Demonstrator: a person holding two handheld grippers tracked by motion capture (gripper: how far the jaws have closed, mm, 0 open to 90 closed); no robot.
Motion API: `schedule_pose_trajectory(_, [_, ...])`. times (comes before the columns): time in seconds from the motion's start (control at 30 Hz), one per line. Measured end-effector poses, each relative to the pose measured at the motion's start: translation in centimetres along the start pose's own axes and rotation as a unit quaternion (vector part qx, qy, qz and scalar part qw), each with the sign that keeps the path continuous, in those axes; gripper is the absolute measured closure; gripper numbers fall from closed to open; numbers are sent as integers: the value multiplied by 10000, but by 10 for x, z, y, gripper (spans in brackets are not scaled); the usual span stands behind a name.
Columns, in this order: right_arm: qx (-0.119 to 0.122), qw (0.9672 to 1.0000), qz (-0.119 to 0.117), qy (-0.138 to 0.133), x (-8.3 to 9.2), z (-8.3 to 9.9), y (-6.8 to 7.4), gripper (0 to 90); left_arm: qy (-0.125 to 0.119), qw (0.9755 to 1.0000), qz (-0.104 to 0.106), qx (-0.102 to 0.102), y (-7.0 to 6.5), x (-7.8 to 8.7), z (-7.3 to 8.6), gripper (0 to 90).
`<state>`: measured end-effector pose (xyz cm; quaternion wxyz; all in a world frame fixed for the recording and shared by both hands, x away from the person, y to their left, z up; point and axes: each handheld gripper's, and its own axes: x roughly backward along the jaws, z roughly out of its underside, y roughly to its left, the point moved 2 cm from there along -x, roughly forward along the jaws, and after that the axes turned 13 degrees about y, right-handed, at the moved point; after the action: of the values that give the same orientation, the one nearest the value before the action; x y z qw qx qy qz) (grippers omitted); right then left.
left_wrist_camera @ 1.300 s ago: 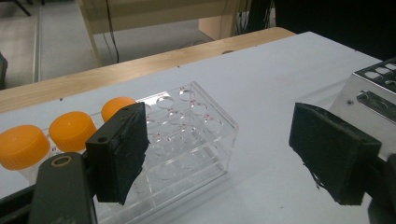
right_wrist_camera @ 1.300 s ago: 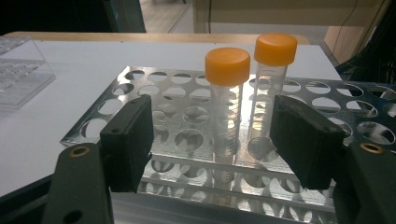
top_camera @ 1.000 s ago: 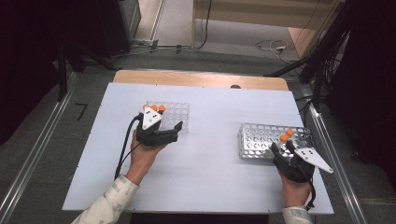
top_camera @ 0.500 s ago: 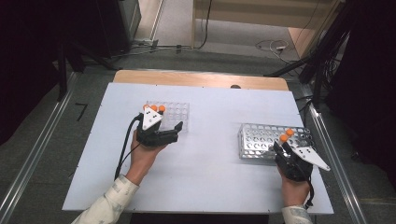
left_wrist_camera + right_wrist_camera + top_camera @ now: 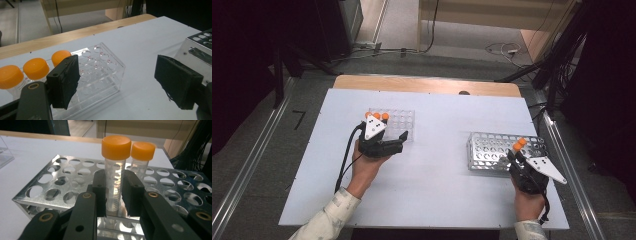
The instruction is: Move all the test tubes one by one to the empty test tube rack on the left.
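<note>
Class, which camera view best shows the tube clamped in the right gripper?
The right gripper view: the tube stands close-up between the right gripper pads, upright in the metal rack. The high view shows just its orange cap.

this looks like a lab or test room. a white table [image 5: 432,195] on a wooden bench top holds lab ware: a perforated metal tube rack [image 5: 50,182] directly ahead of the right gripper [image 5: 115,192], with orange-capped graduated tubes [image 5: 115,170] standing in it, and a clear plastic tube rack [image 5: 100,70] just beyond the left gripper [image 5: 120,80]. behind the table, past both grippers, run a grey floor, loose cables [image 5: 507,50], metal rails [image 5: 247,170] and dark equipment stands.
</note>
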<state>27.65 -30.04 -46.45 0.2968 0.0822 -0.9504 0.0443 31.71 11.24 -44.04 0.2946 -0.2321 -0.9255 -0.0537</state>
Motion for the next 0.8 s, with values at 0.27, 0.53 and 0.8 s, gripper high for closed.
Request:
schedule_pose_trajectory(0.27, [17, 9997, 110, -217, 11, -7, 5, 719, 12, 10000, 9, -26, -2, -1, 0, 202])
schedule_pose_trajectory(0.53, [115, 9987, 251, -427, 21, -12, 9, 719, 12, 10000, 20, -24, -2, -1, 0, 202])
schedule_pose_trajectory(0.8, [161, 9974, 298, -637, 32, -16, 14, 720, -4, 10000, 32, -20, -2, 0, 0, 202])
